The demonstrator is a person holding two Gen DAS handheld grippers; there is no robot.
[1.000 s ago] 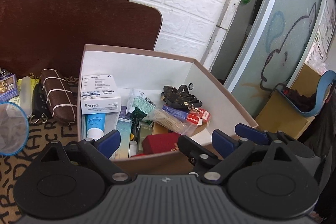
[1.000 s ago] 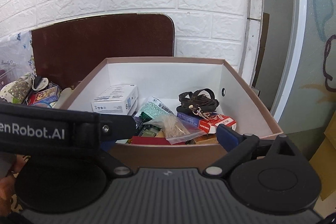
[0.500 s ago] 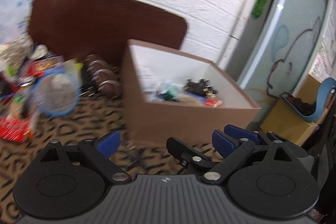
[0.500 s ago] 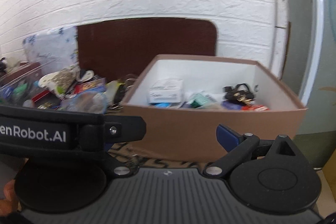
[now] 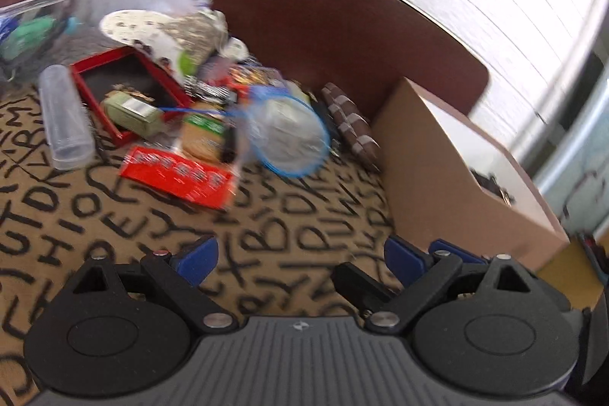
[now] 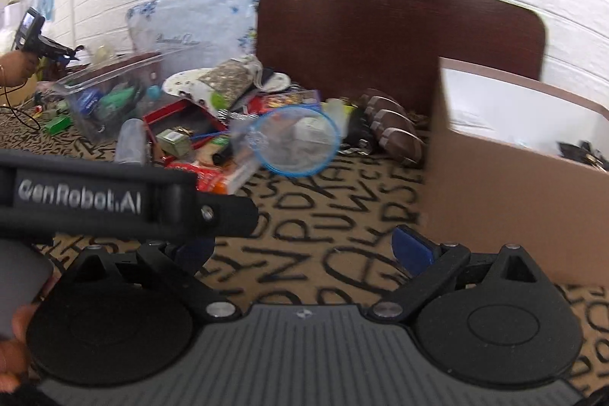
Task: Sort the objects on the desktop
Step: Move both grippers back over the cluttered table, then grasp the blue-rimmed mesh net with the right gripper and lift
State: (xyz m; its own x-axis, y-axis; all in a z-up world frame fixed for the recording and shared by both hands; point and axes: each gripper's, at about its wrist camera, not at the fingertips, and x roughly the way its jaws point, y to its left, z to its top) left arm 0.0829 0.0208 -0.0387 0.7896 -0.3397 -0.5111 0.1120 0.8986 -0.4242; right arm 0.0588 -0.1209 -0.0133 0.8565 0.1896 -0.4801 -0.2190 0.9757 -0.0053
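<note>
The sorting is judged to be partly done. The brown cardboard box (image 6: 506, 200) at the right is already holding some items: a dark strap-like bundle (image 6: 580, 152) is being seen over its near wall in the right wrist view, while the rest of its contents are being hidden by that wall. A large pile is being left unsorted on the lettered tabletop cover (image 5: 289, 227), to the left of the box and well apart from both tools.

In that pile the following are being made out in the left wrist view:
- a blue-rimmed mesh net (image 5: 287, 136), lying nearest the box side of the pile
- a red flat packet (image 5: 177, 175), at the near edge of the pile
- a clear plastic tube (image 5: 64, 117), at the far left
- a red tray (image 5: 125, 90), carrying a small green box (image 5: 131, 113)
- a brown striped pouch (image 5: 352, 128), lying just beside the box

A clear plastic container (image 6: 110, 97) and a floral bag (image 6: 194, 25) are being seen at the far left of the pile.

The left hand-held gripper (image 5: 300, 257) is being held spread, with nothing between its blue pads. The right hand-held gripper (image 6: 304, 250) is likewise being held spread and empty; both are hovering over bare cover, near side of the pile.

Readable writing: "GenRobot.AI" is being shown in white on the black bar (image 6: 80, 198) crossing the left of the right wrist view. Large black capitals are being printed across the cover, but no whole word is being resolved. Script on the floral bag and print on the red packet are too blurred to be read
</note>
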